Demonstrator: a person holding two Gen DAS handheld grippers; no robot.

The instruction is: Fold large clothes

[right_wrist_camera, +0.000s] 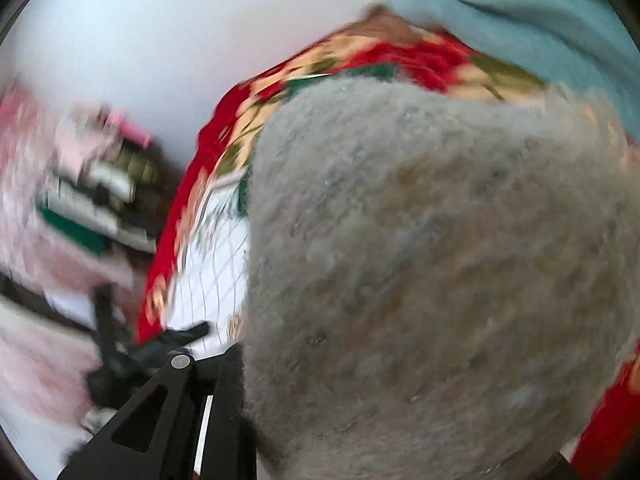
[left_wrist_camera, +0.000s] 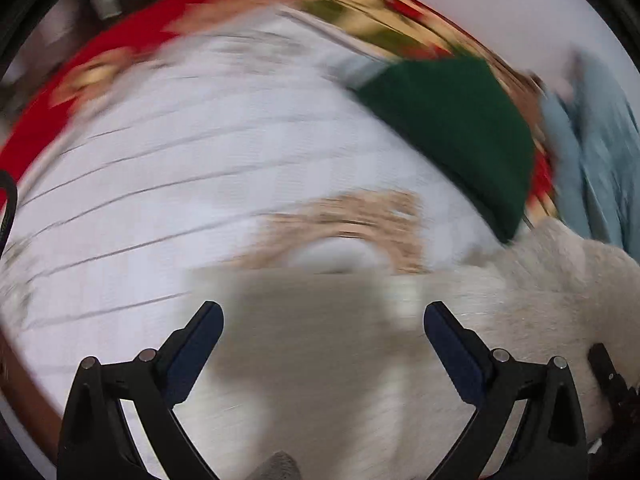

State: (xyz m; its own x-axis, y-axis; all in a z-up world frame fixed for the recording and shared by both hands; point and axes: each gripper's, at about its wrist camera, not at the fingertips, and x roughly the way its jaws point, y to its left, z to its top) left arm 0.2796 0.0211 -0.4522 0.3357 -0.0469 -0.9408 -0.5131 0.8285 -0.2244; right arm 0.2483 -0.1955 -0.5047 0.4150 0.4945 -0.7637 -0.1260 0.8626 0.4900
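A fuzzy grey-beige garment (right_wrist_camera: 420,260) fills most of the right wrist view and drapes over my right gripper (right_wrist_camera: 256,408), hiding the fingertips; the jaws look closed on its fabric. The same garment shows in the left wrist view (left_wrist_camera: 540,288) at the lower right. My left gripper (left_wrist_camera: 322,320) is open and empty, hovering above the white checked cloth (left_wrist_camera: 180,200) with a beige print. Both views are motion-blurred.
A folded dark green garment (left_wrist_camera: 460,132) lies at the far right of the cloth. A red floral border (left_wrist_camera: 132,28) edges the surface. Light blue clothes (left_wrist_camera: 592,148) lie beyond it, also in the right wrist view (right_wrist_camera: 520,4). Cluttered shelves (right_wrist_camera: 92,200) stand to the left.
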